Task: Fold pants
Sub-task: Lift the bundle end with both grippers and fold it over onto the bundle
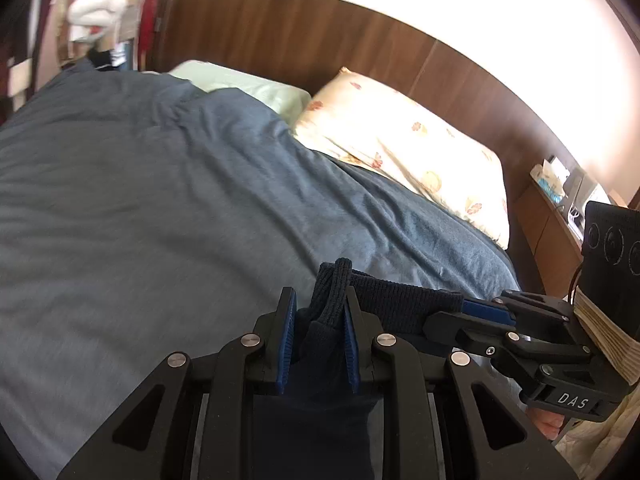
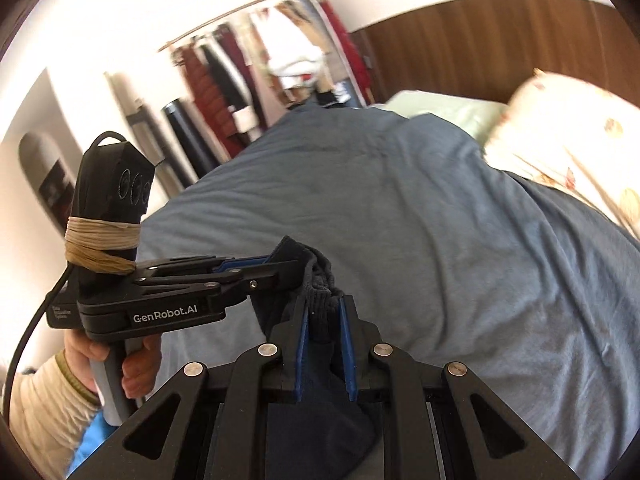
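**Pants held over the bed**

Blue duvet (image 1: 160, 208) ahead, pillows (image 1: 404, 148) beyond. Left view: left gripper (image 1: 320, 320) clamps ribbed pants (image 1: 332, 292) waistband; right gripper (image 1: 472, 312) grips it alongside.

Right view: right gripper (image 2: 324, 324) pinches waistband; left gripper (image 2: 256, 268) just left, gripping pants (image 2: 320, 276).

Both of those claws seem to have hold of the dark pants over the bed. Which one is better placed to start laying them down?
Neither clearly. The left gripper and right gripper both pinch the ribbed waistband close together above the blue duvet, so they probably lower as one.
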`<state>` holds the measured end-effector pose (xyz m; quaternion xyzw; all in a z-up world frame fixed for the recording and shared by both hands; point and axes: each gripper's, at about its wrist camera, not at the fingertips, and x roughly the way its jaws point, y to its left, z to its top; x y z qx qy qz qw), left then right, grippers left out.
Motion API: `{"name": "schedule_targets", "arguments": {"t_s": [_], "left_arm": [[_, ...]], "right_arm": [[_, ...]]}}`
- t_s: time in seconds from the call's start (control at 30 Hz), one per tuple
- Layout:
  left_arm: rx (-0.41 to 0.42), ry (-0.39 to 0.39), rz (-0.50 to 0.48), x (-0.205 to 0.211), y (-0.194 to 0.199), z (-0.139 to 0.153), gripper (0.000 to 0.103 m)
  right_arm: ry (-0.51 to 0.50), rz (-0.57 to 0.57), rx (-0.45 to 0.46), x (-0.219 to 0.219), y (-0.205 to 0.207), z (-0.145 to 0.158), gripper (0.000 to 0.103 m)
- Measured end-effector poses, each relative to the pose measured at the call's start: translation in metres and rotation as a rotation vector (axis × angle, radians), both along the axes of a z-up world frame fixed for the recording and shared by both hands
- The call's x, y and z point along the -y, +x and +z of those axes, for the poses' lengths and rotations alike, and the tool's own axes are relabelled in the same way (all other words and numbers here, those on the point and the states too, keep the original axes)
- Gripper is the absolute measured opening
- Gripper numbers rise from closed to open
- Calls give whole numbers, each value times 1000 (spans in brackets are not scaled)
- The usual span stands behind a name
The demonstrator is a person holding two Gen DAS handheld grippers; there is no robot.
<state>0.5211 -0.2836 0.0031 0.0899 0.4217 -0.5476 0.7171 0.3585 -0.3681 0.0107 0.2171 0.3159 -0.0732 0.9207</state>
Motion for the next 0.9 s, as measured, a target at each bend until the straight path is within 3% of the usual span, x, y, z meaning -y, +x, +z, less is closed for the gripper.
{"name": "schedule_targets", "arguments": {"t_s": [0.37, 0.67, 0.9], "left_arm": [[-16, 3, 94, -109, -23, -15, 22], [-44, 77, 158, -191, -38, -49, 22], [-82, 148, 204, -228, -41, -82, 22]], "right_arm": [[-78, 121, -7, -108, -17, 0, 16], [-81, 213, -70, -182, -25, -27, 16], [-122, 321, -146, -233, -21, -59, 16]]}}
